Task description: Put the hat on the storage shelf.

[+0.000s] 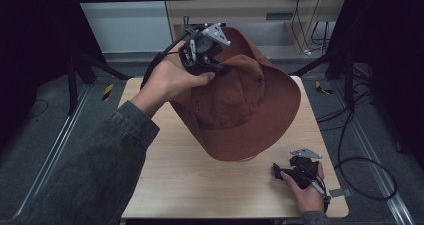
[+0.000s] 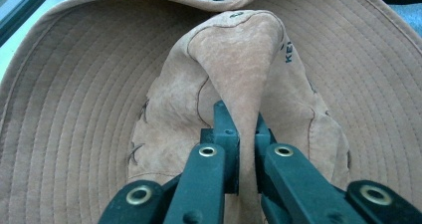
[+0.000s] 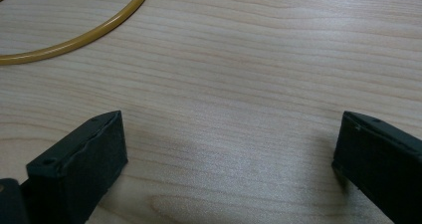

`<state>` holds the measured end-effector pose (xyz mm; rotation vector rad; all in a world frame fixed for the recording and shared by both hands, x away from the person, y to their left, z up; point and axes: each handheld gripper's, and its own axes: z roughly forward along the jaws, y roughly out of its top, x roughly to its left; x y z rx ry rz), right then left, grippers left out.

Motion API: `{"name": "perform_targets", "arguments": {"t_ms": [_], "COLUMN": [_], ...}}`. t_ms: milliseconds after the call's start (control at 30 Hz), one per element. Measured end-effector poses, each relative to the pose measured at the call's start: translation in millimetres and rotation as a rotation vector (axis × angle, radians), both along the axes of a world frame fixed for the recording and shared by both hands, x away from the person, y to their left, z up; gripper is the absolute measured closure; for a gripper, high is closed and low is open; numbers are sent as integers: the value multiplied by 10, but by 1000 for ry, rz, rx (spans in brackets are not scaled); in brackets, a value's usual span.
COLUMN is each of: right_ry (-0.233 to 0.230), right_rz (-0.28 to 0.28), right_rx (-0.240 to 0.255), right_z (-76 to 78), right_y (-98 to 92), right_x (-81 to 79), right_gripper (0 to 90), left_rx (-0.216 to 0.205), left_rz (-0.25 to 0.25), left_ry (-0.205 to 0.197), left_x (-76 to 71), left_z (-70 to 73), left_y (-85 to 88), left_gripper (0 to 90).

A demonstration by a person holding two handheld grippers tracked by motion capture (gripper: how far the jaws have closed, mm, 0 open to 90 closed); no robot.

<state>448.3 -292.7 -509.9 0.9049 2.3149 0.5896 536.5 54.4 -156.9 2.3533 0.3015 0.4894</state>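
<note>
Left gripper view shows your left gripper [image 2: 238, 115] pinching a fold of the brown hat [image 2: 89, 109], lifted above the table [image 1: 165, 185]; dark lettering "KE" is cut off. Your right gripper [image 3: 229, 149] rests wide open, empty, near a yellow ring [image 3: 94, 30].

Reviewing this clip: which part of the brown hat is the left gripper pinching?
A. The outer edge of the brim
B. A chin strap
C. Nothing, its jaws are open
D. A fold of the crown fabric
D. In the left gripper view the left gripper has its jaws closed on a raised fold of the hat's crown fabric, with the stitched brim spreading around it.
</note>
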Motion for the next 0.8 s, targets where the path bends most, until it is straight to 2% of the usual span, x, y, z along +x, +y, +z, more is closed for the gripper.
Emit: {"name": "perform_targets", "arguments": {"t_ms": [167,433,767,800], "right_ry": [3,5,7,6], "right_rz": [-3,-4,-2,-3], "right_rx": [4,5,6,4], "right_z": [-1,-1,-1,-2], "right_y": [4,5,5,5], "right_x": [-4,-4,-5,-4], "right_gripper": [4,4,4,4], "left_rx": [3,22,25,35], "left_rz": [-1,-22,-41,-45], "left_ry": [-5,7,20,20], "left_x": [30,81,153,160], "left_z": [-39,-101,-173,-182], "left_y": [-134,-329,-577,-598], "left_gripper": [886,886,886,886]}}
